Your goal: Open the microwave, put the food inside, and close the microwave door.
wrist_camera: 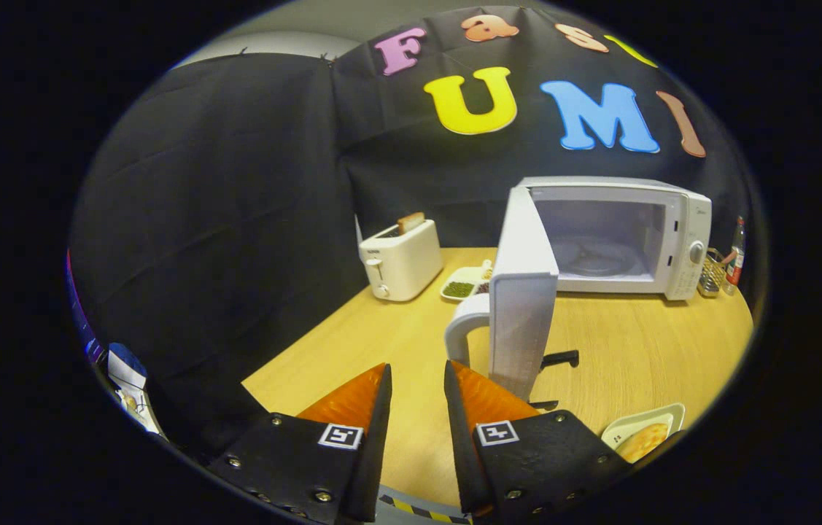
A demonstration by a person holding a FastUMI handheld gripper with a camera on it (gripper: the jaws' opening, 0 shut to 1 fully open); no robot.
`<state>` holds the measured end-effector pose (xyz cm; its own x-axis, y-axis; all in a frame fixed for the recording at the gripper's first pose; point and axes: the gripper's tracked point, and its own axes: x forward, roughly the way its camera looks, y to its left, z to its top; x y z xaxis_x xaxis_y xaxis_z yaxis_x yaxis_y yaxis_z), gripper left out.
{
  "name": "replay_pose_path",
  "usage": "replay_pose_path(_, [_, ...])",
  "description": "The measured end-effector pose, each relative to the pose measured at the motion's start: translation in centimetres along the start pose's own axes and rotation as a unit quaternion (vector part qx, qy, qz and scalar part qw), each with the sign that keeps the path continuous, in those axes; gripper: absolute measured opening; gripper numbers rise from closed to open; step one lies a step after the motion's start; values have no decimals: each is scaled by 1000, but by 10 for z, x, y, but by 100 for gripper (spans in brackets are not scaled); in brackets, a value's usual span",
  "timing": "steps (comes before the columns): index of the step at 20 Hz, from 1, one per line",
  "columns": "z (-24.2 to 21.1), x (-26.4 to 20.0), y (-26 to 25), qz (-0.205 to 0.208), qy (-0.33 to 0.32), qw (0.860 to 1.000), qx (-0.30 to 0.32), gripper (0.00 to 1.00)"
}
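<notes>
Ahead of the parted, empty jaws, microwave (618,237) door (521,306) apparently swings toward them.

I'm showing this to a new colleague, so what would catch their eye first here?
The white microwave at the back of the wooden table, its door swung wide open toward the gripper, cavity empty. The gripper's fingers stand open on nothing, just short of the door's handle. Beyond them sits a toaster, and beside the fingers a plate of food.

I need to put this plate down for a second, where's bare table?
Bare wood lies between the toaster and the tongs, which stand open holding nothing, and between the microwave and the food plate. It is crowded beside the open door, by the snack dish.
</notes>
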<state>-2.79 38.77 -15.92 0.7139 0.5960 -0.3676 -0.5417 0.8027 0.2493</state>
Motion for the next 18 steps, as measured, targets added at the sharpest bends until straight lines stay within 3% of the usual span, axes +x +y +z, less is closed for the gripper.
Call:
replay_pose_path(2, [25, -19, 9, 27, -34, 999, -4, 50])
replay_pose_path(4, [49, -41, 11, 36, -70, 997, -8, 69])
replay_pose_path(5, [61, -53, 5, 30, -86, 996, -11, 88])
replay_pose_path(6, [70, -61, -1, 25, -102, 994, -12, 95])
replay_pose_path(12, [91, -96, -77, -55, -128, 990, -30, 98])
replay_pose_path(18, [55, -106, -165, -135, -76, 988, 0, 98])
